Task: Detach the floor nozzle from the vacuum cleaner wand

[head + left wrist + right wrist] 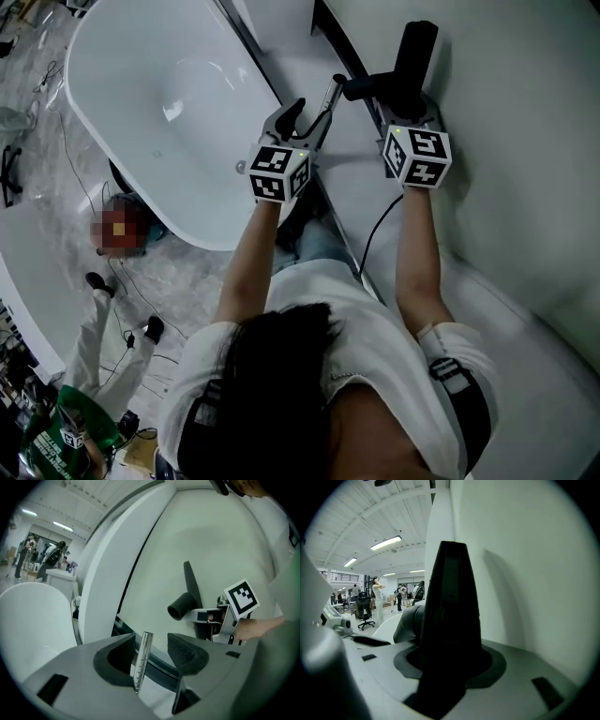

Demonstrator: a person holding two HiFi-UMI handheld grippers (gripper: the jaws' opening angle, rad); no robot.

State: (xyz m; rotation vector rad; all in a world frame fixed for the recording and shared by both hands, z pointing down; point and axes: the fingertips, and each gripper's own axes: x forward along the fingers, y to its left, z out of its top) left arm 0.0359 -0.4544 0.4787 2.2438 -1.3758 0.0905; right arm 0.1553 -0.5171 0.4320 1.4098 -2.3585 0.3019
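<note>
In the head view my right gripper (406, 105) is shut on the black floor nozzle (415, 52), which stands against the pale wall. Its black body (450, 620) fills the space between the jaws in the right gripper view. The nozzle's round neck (359, 89) points left, and its open socket (181, 606) faces the left gripper view. The silver wand (330, 101) sits in my left gripper (305, 112), its bare end a little apart from the neck. In the left gripper view the wand (142, 660) lies against the left pad; a gap shows to the right pad at the tips.
A white bathtub (150, 94) lies to the left, and a dark strip (253, 42) runs along its far side. A black cable (375, 225) trails down from the right gripper. A person in white and green (80, 412) is low at the left. Several people stand far off (51, 555).
</note>
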